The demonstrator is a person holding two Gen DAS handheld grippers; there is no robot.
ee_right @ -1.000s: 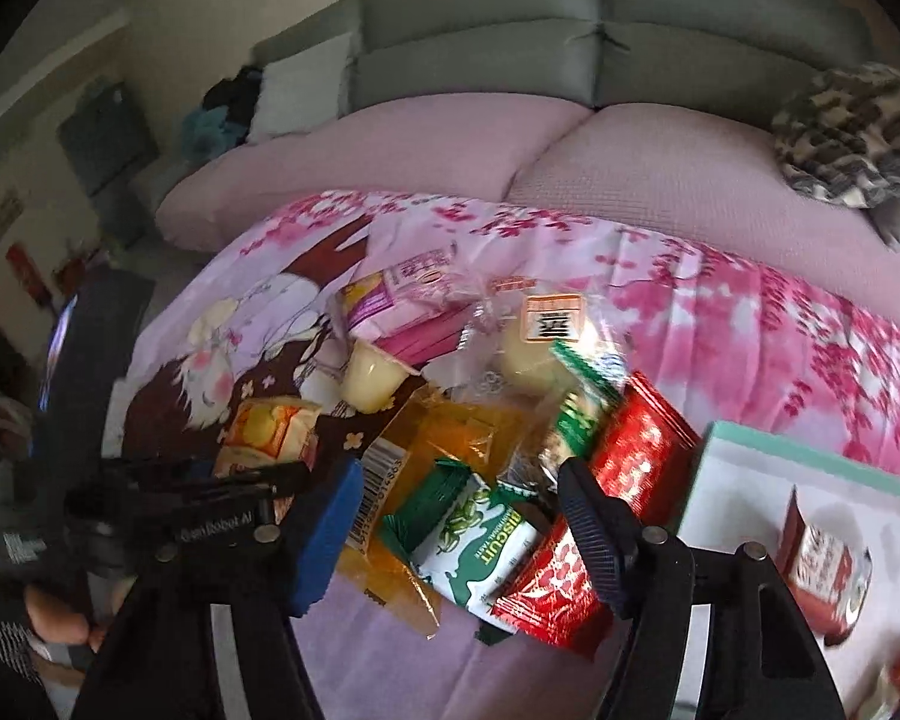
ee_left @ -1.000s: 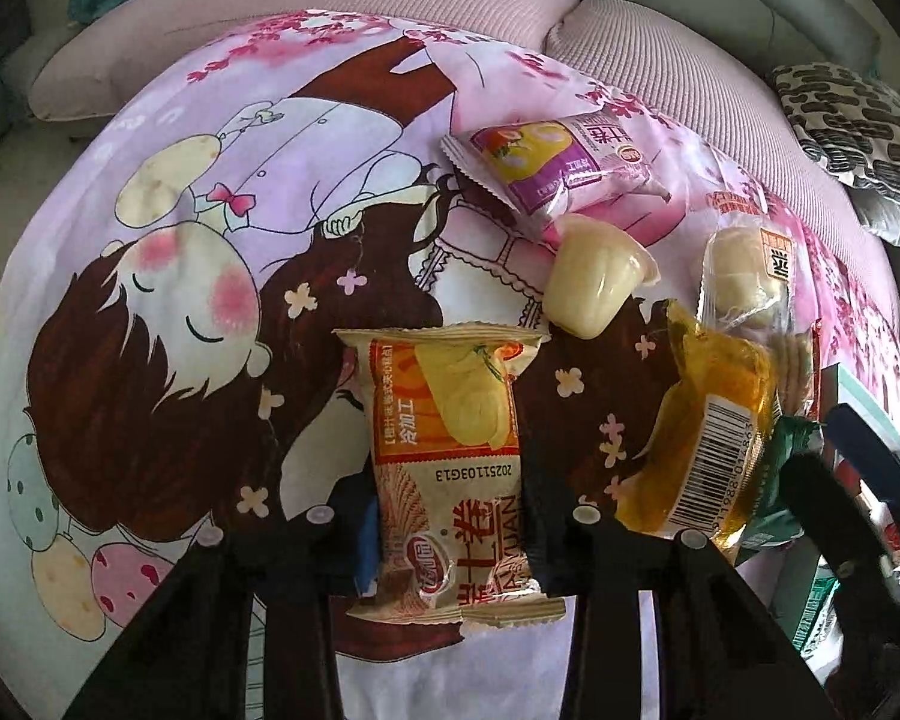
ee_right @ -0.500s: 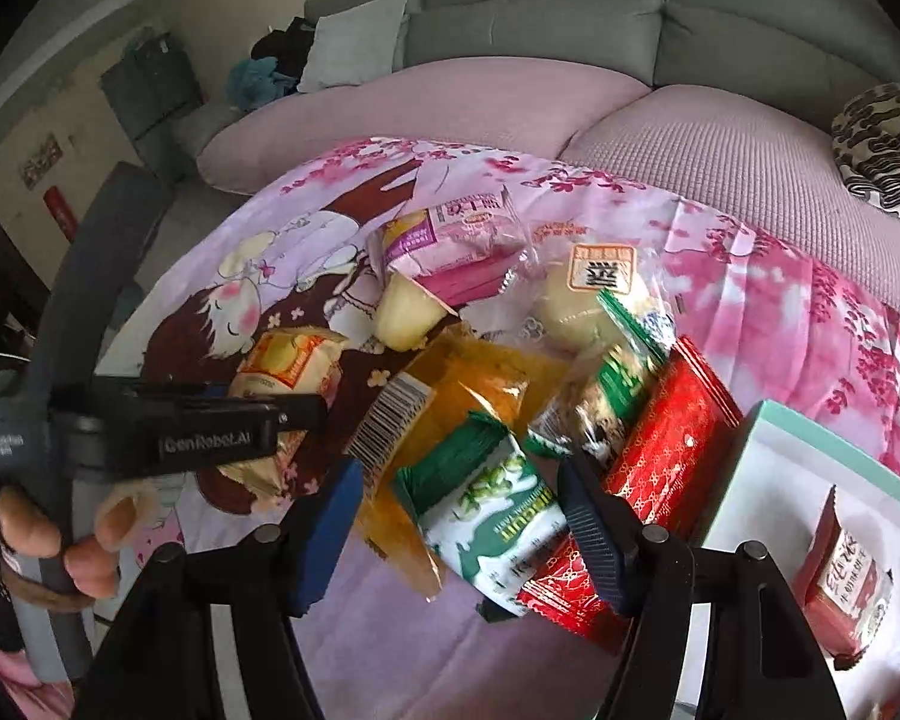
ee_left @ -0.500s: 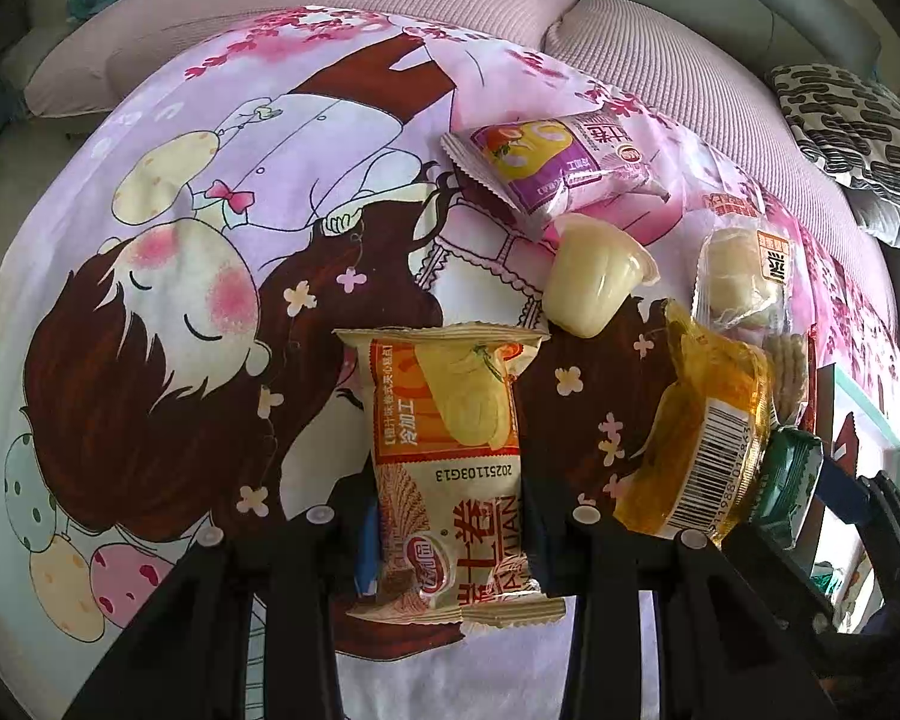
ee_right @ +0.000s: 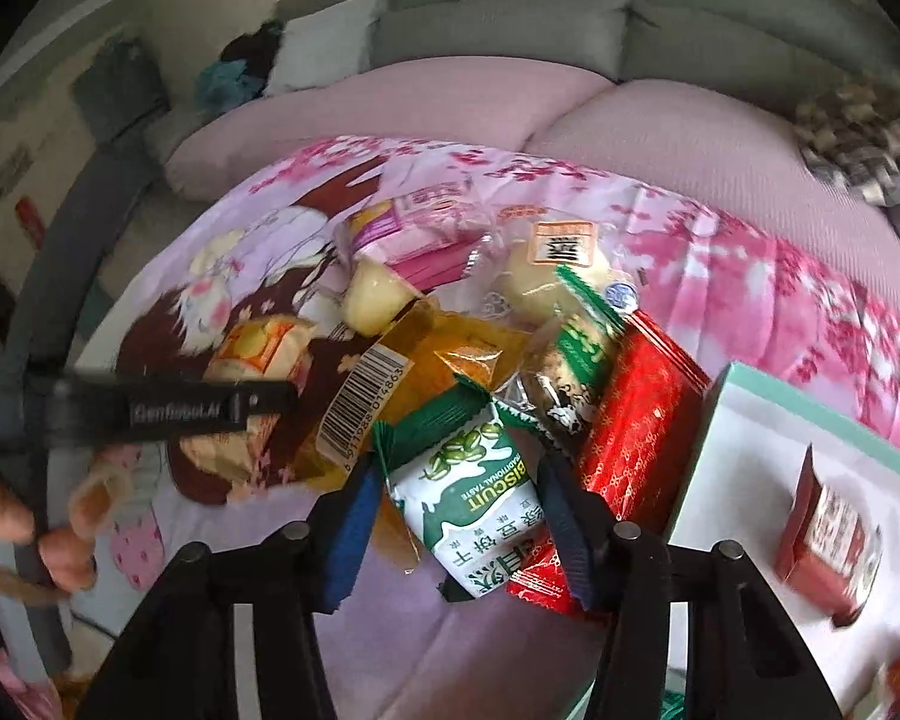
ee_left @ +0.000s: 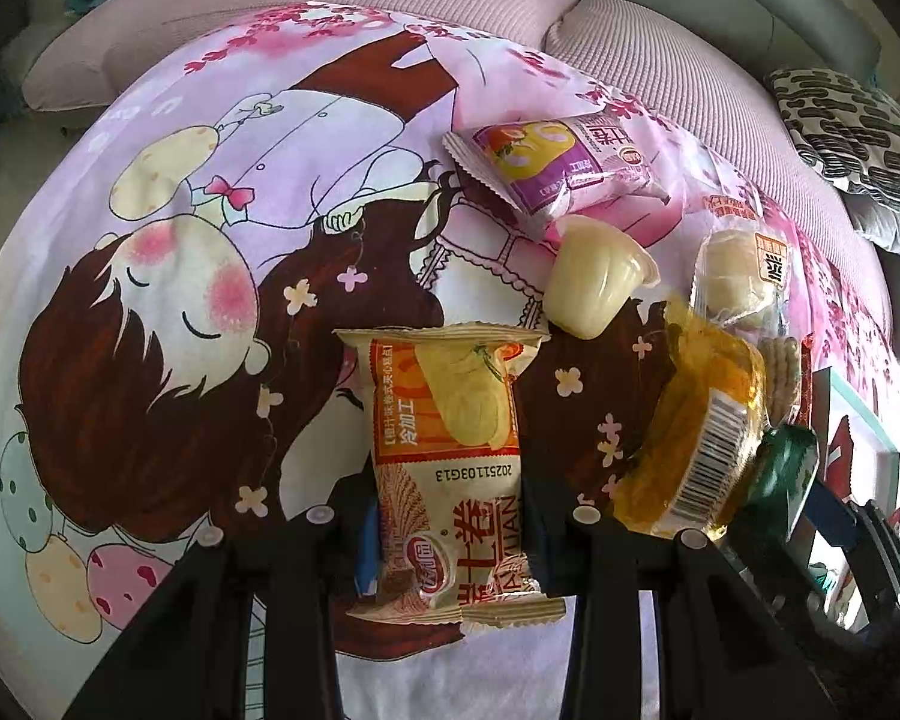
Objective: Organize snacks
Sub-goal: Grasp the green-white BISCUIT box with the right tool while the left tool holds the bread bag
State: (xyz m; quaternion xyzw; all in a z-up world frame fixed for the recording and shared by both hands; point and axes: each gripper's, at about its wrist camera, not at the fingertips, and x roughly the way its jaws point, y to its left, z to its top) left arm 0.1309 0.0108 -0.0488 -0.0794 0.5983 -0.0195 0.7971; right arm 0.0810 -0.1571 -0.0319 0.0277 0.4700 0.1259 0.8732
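Left gripper [ee_left: 450, 534] clamped on orange roll pack [ee_left: 450, 456], flat on blanket [ee_left: 150, 360]. Right gripper [ee_right: 456, 516] just closing around green-white biscuit pack [ee_right: 480, 504], right of roll pack; pad contact unclear.

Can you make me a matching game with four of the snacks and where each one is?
Snacks:
1. orange cake pack
2. green biscuit pack
3. jelly cup
4. small red pack

Places:
A. lying loose on the cartoon blanket
B. gripped in the left tongs
C. inside the white box
D. between the fingers of the right tongs

Pairs: 1-B, 2-D, 3-A, 4-C
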